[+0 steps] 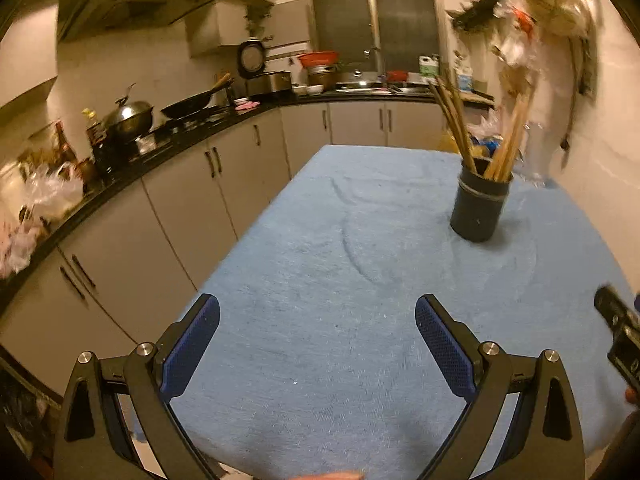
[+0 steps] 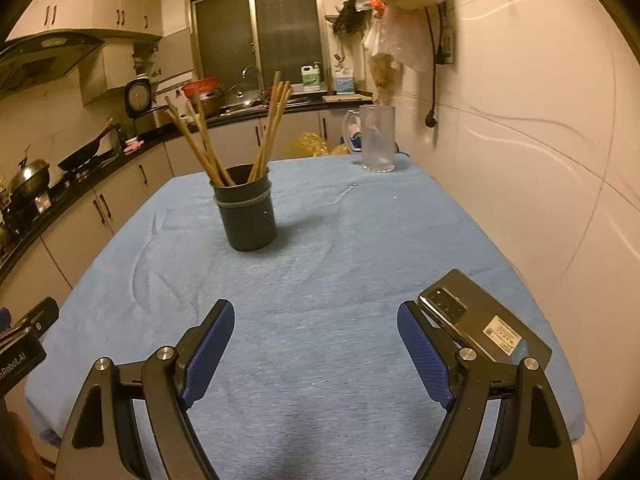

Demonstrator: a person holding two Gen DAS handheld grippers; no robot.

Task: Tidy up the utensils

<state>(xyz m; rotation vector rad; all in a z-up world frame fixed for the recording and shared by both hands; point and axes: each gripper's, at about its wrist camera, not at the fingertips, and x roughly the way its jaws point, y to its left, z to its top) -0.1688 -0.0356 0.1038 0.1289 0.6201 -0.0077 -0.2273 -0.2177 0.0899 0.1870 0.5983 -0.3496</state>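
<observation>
Blue-padded left gripper (image 1: 318, 312) up close — jaws spread wide, nothing between, only blue tablecloth (image 1: 320, 220) below. Same for right gripper (image 2: 316, 318): gaping, empty, dark phone (image 2: 484, 316) just beside its right finger. Farther up the cloth, black holder (image 2: 246, 212) upright, wooden chopsticks (image 2: 240, 132) fanned inside — clear jug (image 2: 376, 138) at the far edge.

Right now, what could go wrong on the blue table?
1. The chopsticks lean out of the dark holder in different directions. A bump from a gripper could tip the holder and spill them.
2. The phone lies right beside the right gripper, close to its open fingers, near the table's edge. A sideways swing might knock it off.
3. The clear pitcher stands near the far edge and could topple.
</observation>
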